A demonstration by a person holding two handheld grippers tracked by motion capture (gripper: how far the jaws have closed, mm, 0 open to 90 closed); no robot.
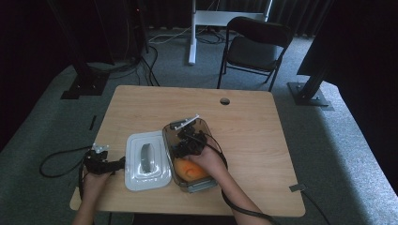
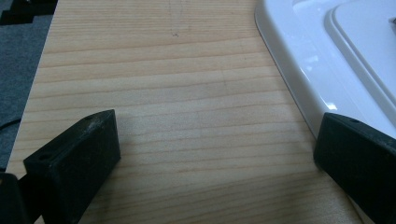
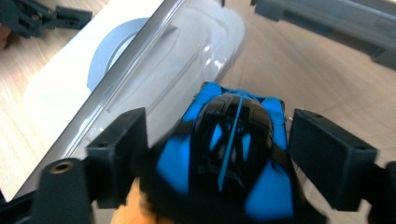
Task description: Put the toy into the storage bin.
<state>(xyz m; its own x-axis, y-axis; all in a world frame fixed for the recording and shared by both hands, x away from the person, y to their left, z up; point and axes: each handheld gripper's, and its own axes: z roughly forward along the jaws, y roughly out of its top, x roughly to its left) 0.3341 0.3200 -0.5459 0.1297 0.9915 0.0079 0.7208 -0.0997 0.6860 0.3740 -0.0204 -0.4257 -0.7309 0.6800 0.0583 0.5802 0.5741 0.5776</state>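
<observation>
Two fingers of our right gripper [image 3: 217, 154] stand apart around the blue toy car [image 3: 229, 154], its length running straight ahead inside the clear box [image 1: 174, 136]; our left gripper [image 2: 205, 163] idles open near the table's front-left corner.

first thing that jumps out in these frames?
The blue-and-black toy car between the right tool's jaws, inside the clear container at table centre, next to something orange. Just left lies the white lid, with the left tool open over bare table at its edge.
</observation>
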